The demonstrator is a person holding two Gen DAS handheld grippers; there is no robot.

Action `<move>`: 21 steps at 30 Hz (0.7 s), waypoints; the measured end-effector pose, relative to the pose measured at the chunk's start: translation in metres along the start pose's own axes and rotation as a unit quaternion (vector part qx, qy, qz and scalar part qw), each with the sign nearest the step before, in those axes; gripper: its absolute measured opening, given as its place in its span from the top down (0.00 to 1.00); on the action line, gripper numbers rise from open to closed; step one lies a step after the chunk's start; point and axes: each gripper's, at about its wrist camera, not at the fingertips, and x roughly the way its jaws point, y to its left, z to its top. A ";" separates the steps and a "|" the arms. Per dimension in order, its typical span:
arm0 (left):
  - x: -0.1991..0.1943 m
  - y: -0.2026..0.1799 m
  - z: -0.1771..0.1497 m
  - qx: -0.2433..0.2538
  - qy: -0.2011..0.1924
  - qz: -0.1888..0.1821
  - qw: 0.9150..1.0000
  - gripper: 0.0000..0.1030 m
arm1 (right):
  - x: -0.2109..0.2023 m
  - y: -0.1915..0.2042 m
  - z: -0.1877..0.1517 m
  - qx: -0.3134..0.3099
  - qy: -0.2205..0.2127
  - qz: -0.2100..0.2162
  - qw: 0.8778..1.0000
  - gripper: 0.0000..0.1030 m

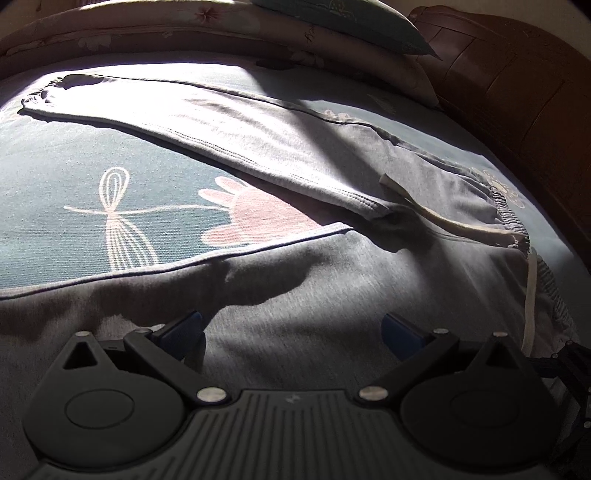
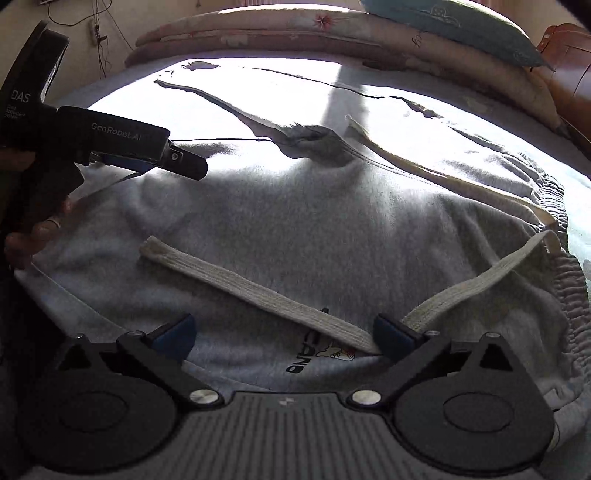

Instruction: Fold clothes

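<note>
Grey sweatpants [image 1: 295,280] lie spread flat on a teal floral bedsheet [image 1: 74,177], legs reaching far left, elastic waistband at right. Pillows [image 2: 295,33] stacked along the far edge. Left gripper [image 1: 291,332] hangs just over the near leg, jaws wide, nothing between them. Right gripper [image 2: 284,336] gaping fully over the hip area, empty; cream drawstring [image 2: 236,280] runs across the fabric, touching its right finger. Small printed logo [image 2: 317,358] beneath. Harsh sun bleaches the far fabric.
</note>
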 end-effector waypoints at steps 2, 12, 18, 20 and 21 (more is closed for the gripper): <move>-0.011 0.001 -0.003 -0.021 0.000 0.009 1.000 0.01 | 0.000 0.000 0.000 0.000 0.000 0.000 1.000 0.00; -0.046 0.003 -0.062 -0.017 -0.001 0.064 0.998 0.01 | 0.001 0.002 -0.002 0.005 -0.010 -0.008 1.000 0.00; -0.061 -0.015 -0.067 0.027 -0.003 0.056 0.998 0.01 | 0.000 0.003 -0.004 0.010 -0.019 -0.012 1.000 0.00; -0.065 -0.019 -0.058 0.024 -0.023 0.054 0.998 0.01 | 0.000 0.004 -0.004 0.009 -0.020 -0.012 1.000 0.00; -0.066 -0.021 -0.054 0.023 -0.030 0.047 0.998 0.01 | 0.000 0.004 -0.004 0.008 -0.020 -0.013 1.000 0.00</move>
